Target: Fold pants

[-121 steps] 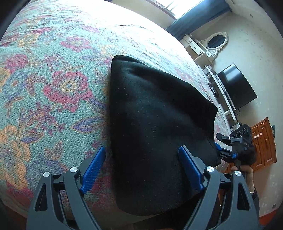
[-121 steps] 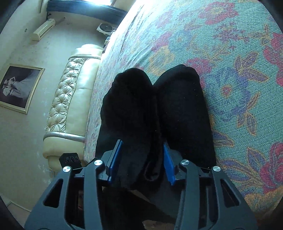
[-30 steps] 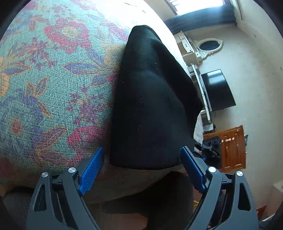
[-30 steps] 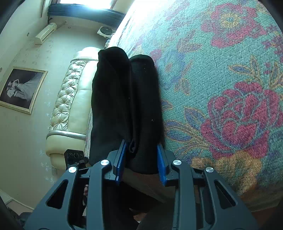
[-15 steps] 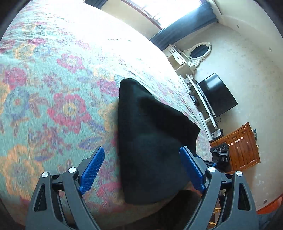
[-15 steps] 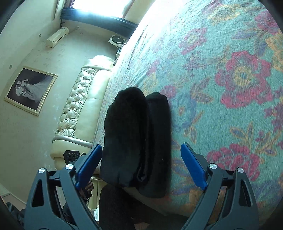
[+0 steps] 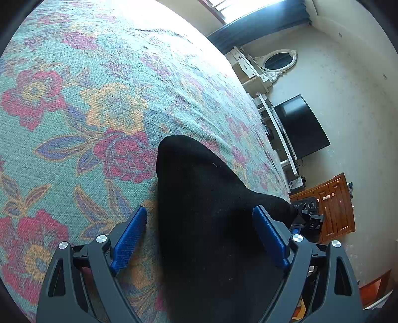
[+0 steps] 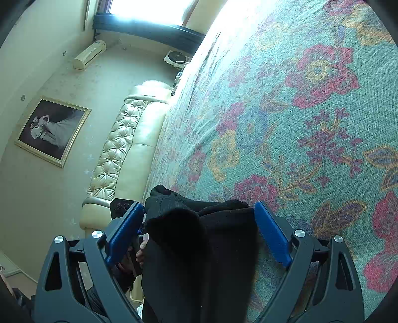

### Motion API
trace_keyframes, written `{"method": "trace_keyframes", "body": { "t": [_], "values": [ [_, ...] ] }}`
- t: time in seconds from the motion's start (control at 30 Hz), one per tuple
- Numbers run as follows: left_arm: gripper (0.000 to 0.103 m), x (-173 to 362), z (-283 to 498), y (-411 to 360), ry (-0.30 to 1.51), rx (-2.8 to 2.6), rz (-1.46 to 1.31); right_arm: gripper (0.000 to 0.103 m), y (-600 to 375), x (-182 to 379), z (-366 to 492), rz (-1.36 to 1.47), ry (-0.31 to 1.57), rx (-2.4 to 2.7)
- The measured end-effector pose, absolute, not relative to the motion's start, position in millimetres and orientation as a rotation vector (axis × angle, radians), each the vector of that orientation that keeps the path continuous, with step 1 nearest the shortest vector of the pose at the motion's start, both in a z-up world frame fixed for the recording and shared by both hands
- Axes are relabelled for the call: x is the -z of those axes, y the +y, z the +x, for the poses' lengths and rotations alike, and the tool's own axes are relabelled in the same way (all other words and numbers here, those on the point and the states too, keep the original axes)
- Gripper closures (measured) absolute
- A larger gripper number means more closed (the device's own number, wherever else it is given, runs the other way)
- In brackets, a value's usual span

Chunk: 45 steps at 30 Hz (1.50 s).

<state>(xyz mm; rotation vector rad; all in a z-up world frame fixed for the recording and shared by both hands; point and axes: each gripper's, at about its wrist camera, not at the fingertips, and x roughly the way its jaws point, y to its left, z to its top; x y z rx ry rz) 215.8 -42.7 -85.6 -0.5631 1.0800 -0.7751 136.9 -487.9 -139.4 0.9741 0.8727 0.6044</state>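
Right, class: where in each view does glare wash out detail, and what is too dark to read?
Left wrist view: the bright window bleaches the floral bedspread's far end. Right wrist view: its window is blown out likewise. In both, the folded black pants show almost no texture.

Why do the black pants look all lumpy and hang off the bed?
The pants aren't flat: from the right wrist view they're bunched in uneven rolls, and they droop over the edge of the floral bedspread. Both grippers are open, so nothing's holding them.
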Motion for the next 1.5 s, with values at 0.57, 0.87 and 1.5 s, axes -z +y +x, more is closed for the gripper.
{"method": "trace_keyframes", "body": {
  "t": [0.57, 0.87, 1.5],
  "values": [
    [0.017, 84.2, 226.5, -87.1, 1.07, 0.719, -0.434, 0.073, -479.7, 159.9, 140.6, 0.936, 0.988, -0.478],
    [0.017, 84.1, 228.1, -90.7, 1.086, 0.718, -0.41, 0.029, -493.9, 153.6, 117.6, 1.054, 0.928, -0.61],
    [0.015, 86.3, 224.5, -100.8, 1.052, 0.722, -0.374, 0.056, -470.5, 157.2, 137.4, 0.897, 0.968, -0.619]
  ]
}}
